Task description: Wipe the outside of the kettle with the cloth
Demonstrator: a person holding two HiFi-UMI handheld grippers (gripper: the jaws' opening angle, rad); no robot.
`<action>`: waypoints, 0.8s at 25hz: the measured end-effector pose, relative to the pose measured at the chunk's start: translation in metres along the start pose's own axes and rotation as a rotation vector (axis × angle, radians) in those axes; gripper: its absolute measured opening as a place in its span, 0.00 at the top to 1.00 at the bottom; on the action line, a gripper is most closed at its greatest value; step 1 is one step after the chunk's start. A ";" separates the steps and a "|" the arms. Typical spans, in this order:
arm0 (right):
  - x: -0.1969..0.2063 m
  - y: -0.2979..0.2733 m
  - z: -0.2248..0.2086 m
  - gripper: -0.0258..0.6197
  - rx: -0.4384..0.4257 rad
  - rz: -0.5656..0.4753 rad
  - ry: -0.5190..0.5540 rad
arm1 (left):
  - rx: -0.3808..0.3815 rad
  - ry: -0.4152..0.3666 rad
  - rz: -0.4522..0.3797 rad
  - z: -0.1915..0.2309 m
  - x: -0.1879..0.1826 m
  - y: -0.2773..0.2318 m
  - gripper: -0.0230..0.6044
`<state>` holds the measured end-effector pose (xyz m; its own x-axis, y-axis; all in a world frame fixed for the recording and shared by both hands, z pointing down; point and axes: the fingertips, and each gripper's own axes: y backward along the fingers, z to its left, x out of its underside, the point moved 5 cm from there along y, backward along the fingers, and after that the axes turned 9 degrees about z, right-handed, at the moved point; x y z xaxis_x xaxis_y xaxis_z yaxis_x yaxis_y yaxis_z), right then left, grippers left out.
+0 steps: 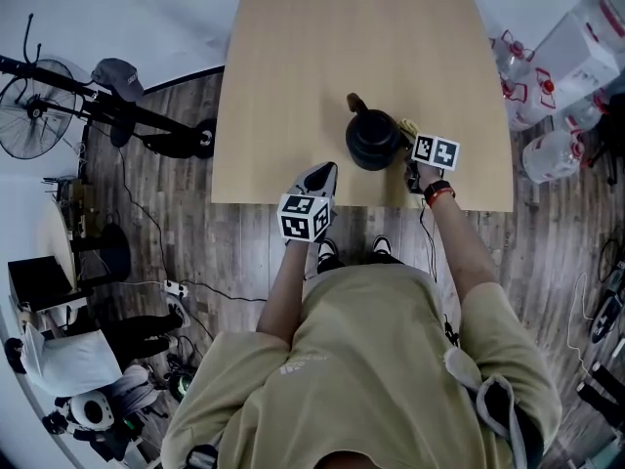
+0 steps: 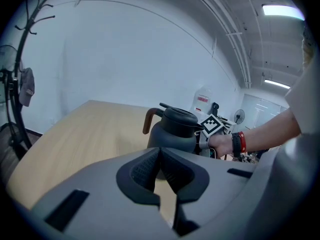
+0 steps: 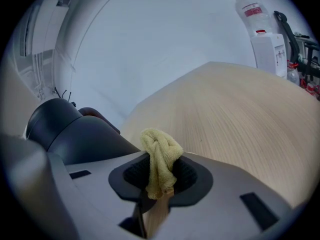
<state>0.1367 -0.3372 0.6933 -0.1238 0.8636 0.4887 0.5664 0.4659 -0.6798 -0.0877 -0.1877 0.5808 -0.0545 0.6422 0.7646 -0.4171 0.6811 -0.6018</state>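
- Black kettle (image 1: 372, 142), one: upright on wooden bench (image 1: 293, 86), near its front edge.
- Yellow cloth (image 3: 159, 159), one: clamped in right tool (image 3: 160, 178), just beside kettle.
- Left tool (image 2: 160, 164), one: jaws together, nothing held, apart from kettle.

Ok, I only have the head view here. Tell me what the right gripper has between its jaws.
Observer: The right gripper is shut on a yellow cloth, which is bunched up above the jaws.
Operator: Now check the left one.
Observer: The left gripper is shut with nothing in it. It points toward the kettle.
Operator: Describe the kettle's handle.
Observer: In the left gripper view the handle is brown and curves off the kettle's left side.
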 end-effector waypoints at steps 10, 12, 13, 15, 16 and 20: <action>-0.014 -0.005 0.002 0.80 -0.056 -0.018 0.002 | 0.027 -0.050 0.015 -0.017 0.001 -0.005 0.92; -0.017 0.001 0.000 0.80 -0.053 -0.040 0.000 | 0.034 -0.062 0.012 -0.021 0.001 -0.003 0.92; -0.018 0.005 0.001 0.80 -0.048 -0.051 0.000 | 0.038 -0.068 0.009 -0.022 0.000 -0.001 0.92; -0.020 0.015 0.006 0.80 -0.033 -0.075 0.008 | 0.048 -0.078 0.002 -0.018 -0.004 0.003 0.92; -0.021 0.022 0.009 0.80 -0.026 -0.091 0.015 | 0.052 -0.080 -0.002 -0.016 -0.005 0.005 0.92; -0.025 0.053 0.026 0.80 -0.006 -0.170 0.060 | 0.078 -0.044 -0.023 -0.011 -0.015 0.016 0.92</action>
<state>0.1486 -0.3292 0.6311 -0.1698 0.7594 0.6281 0.5466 0.6029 -0.5811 -0.0837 -0.1828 0.5571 -0.0827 0.6094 0.7886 -0.4882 0.6650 -0.5651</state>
